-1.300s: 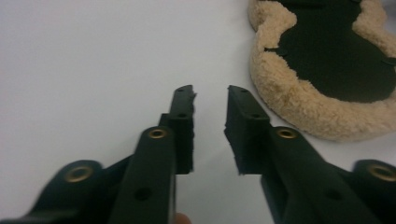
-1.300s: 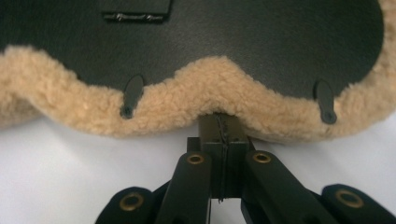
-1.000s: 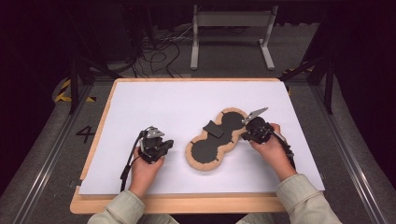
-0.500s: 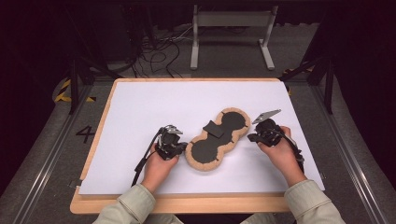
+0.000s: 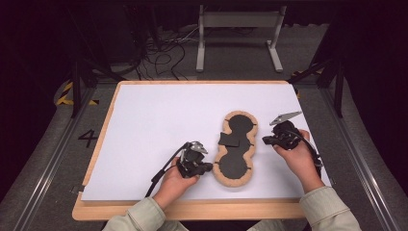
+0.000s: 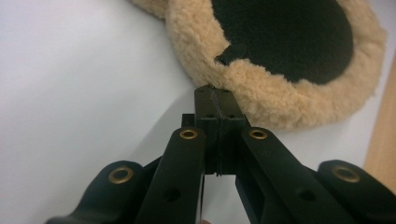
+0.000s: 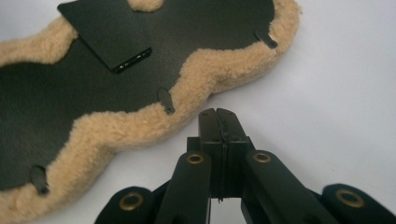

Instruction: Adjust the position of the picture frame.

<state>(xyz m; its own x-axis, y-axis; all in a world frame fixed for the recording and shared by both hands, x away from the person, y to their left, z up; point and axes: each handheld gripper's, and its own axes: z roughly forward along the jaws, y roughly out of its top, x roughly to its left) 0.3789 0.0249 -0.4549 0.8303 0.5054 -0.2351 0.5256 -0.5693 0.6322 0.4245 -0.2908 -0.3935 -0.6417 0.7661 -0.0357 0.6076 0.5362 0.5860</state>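
Both hands have shifted rightward: left tongs [image 5: 208, 167], jaws pressed shut and empty, now touch the near lobe of the fleece-rimmed pad [image 5: 235, 177], whose long axis runs away across the counter [image 5: 144, 115]; right tongs [image 5: 266, 140], also closed and empty, wait beside its waist.

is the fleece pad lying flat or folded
Flat. The fleece pad lies spread on the white sheet, dark side up, tan rim showing all round. A small black flap rests on it.
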